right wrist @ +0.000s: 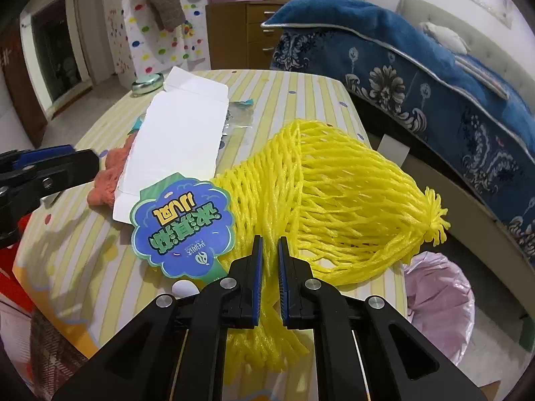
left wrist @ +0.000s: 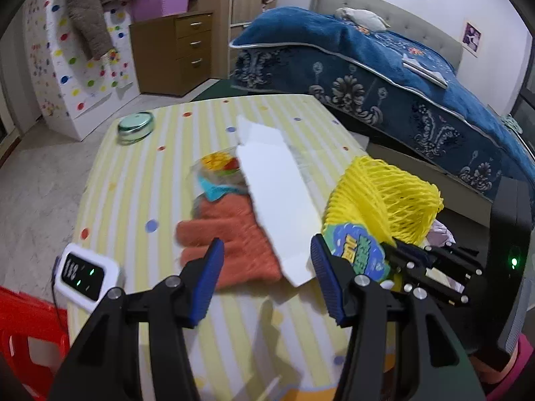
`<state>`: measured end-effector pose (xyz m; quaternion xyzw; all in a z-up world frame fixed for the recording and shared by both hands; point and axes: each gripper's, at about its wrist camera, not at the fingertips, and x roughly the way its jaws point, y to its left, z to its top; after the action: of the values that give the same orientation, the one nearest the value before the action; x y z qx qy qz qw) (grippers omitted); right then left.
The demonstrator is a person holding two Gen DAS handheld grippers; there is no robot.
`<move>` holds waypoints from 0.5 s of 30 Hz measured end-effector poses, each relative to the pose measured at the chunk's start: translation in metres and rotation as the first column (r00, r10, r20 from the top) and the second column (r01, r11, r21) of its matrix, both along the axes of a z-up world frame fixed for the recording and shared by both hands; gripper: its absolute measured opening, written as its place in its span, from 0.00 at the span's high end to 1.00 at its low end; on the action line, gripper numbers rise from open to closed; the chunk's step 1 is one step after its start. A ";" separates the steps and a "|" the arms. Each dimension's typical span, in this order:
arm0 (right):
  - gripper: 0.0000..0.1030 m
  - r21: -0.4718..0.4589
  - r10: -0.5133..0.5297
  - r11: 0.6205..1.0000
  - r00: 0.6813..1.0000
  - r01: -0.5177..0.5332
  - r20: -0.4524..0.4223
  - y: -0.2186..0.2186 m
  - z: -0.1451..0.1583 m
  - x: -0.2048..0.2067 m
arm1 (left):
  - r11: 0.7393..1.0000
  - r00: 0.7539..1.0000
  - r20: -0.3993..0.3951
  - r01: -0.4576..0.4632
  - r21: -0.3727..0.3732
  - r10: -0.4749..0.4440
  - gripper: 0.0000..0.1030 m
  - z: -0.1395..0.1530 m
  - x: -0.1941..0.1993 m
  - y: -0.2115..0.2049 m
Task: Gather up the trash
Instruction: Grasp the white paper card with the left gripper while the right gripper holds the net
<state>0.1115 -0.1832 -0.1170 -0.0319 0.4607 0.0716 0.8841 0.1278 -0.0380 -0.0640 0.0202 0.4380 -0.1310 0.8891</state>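
Note:
My right gripper is shut on the gathered neck of a yellow net bag with a blue and green label. It holds the bag above the table's right edge. The same net bag and right gripper show at the right of the left wrist view. My left gripper is open over an orange glove and the near end of a flat white cardboard piece. Its pads press on nothing. A clear plastic wrapper with colourful print lies partly under the cardboard.
The table has a yellow striped cloth. A round tin sits at its far left, a white timer at its near left. A pink trash bag stands on the floor right of the table, beside the blue bed. A red stool is at lower left.

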 end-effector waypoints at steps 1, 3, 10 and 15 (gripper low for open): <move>0.92 -0.001 0.003 1.000 1.000 -0.003 -0.002 0.000 0.000 0.000 | 1.000 1.000 -0.002 0.005 0.002 -0.005 0.49 -0.001 0.003 -0.003; 0.92 0.001 0.007 1.000 1.000 -0.007 -0.002 -0.001 0.000 0.000 | 1.000 1.000 -0.003 0.012 0.005 -0.012 0.49 -0.003 0.012 -0.009; 0.92 0.032 0.012 0.999 1.000 -0.011 -0.006 -0.006 -0.001 0.002 | 0.999 1.000 -0.023 -0.010 0.052 0.011 0.53 -0.020 0.050 -0.016; 0.92 0.044 0.013 0.999 1.000 -0.012 -0.010 -0.007 -0.001 0.003 | 0.999 0.999 -0.032 0.030 0.043 -0.028 0.63 -0.023 0.063 -0.022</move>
<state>0.1142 -0.1904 -0.1181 -0.0152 0.4633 0.0874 0.8818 0.1912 -0.0600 -0.0869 0.0437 0.4543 -0.1346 0.8795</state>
